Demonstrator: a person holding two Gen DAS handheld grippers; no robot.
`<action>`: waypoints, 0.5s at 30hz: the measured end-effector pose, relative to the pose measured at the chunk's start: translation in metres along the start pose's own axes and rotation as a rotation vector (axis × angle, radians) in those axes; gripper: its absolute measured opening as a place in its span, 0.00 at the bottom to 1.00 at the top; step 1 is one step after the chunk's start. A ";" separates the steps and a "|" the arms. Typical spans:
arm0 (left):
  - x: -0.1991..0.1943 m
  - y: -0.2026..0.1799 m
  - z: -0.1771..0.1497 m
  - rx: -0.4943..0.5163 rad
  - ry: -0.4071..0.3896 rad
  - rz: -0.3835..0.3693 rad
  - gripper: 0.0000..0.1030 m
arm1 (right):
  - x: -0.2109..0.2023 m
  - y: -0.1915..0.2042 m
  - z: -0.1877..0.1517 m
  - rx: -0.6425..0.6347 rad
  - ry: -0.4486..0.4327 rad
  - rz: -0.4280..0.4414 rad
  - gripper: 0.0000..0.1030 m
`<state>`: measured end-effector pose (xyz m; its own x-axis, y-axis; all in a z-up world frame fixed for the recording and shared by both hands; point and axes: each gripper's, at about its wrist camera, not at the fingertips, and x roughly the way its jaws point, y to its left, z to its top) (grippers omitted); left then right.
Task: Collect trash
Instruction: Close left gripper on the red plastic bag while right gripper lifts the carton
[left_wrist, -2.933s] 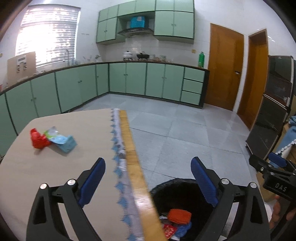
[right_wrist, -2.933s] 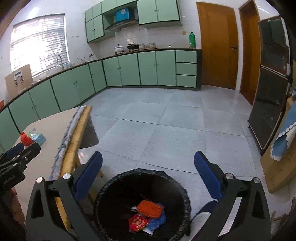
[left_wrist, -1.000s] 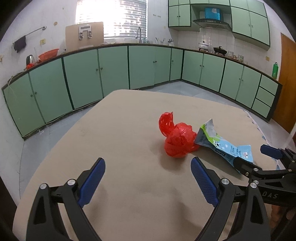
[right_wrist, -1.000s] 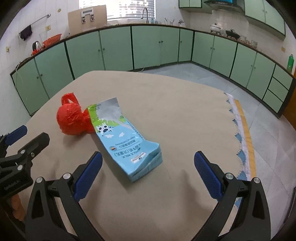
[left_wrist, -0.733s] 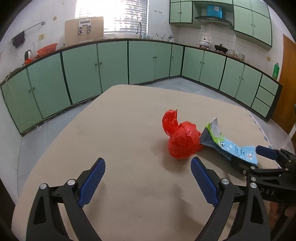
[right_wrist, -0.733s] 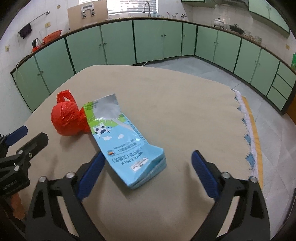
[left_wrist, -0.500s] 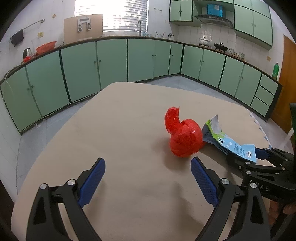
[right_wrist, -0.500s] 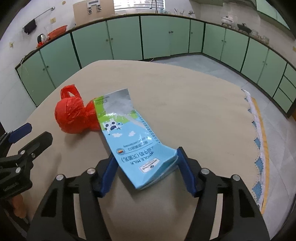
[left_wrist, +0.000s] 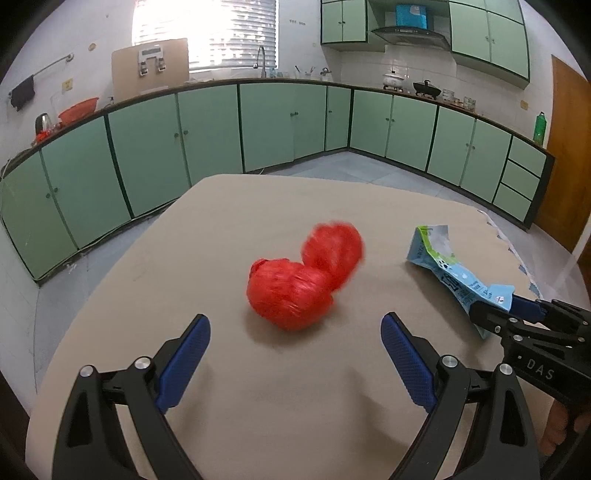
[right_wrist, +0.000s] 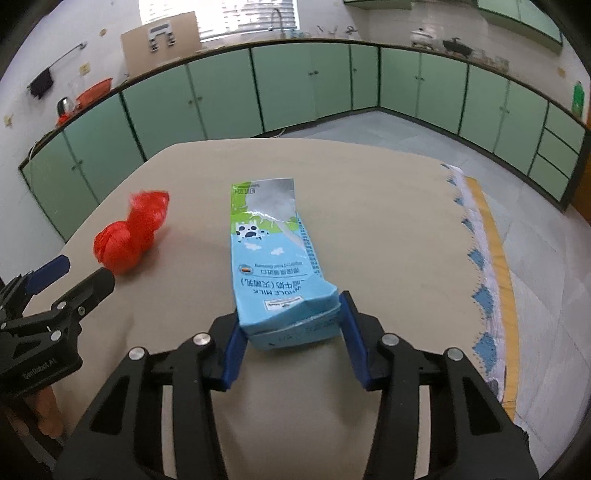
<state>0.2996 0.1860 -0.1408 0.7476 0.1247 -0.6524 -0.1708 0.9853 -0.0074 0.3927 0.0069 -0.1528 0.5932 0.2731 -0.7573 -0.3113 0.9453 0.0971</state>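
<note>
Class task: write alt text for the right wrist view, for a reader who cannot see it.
The right gripper is closing on the near end of a flattened blue milk carton lying on a beige table. A red bag sits left of it, near the left gripper.

The tabletop (right_wrist: 369, 192) is plain beige, edged on one side by a white cloth trim with blue triangles (right_wrist: 480, 280). The milk carton (right_wrist: 273, 258) is sky blue with a green band, silver torn top and black-and-white cow spots. The crumpled plastic bag (left_wrist: 299, 284) is bright red. Both grippers are black with blue pads (left_wrist: 404, 360). The cabinets (left_wrist: 207, 136) are mint green with dark frames.
</note>
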 end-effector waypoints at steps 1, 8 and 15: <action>0.001 -0.001 0.001 0.003 0.000 0.007 0.89 | 0.001 -0.001 -0.001 0.002 0.000 -0.005 0.44; 0.019 -0.003 0.014 0.007 0.015 0.034 0.89 | 0.004 -0.003 0.003 0.004 -0.010 -0.034 0.44; 0.040 -0.001 0.020 -0.018 0.080 0.015 0.69 | 0.008 -0.002 0.002 0.002 -0.002 -0.039 0.44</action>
<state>0.3423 0.1922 -0.1515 0.6914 0.1294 -0.7108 -0.1942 0.9809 -0.0103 0.3995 0.0076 -0.1581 0.6066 0.2369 -0.7589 -0.2869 0.9555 0.0689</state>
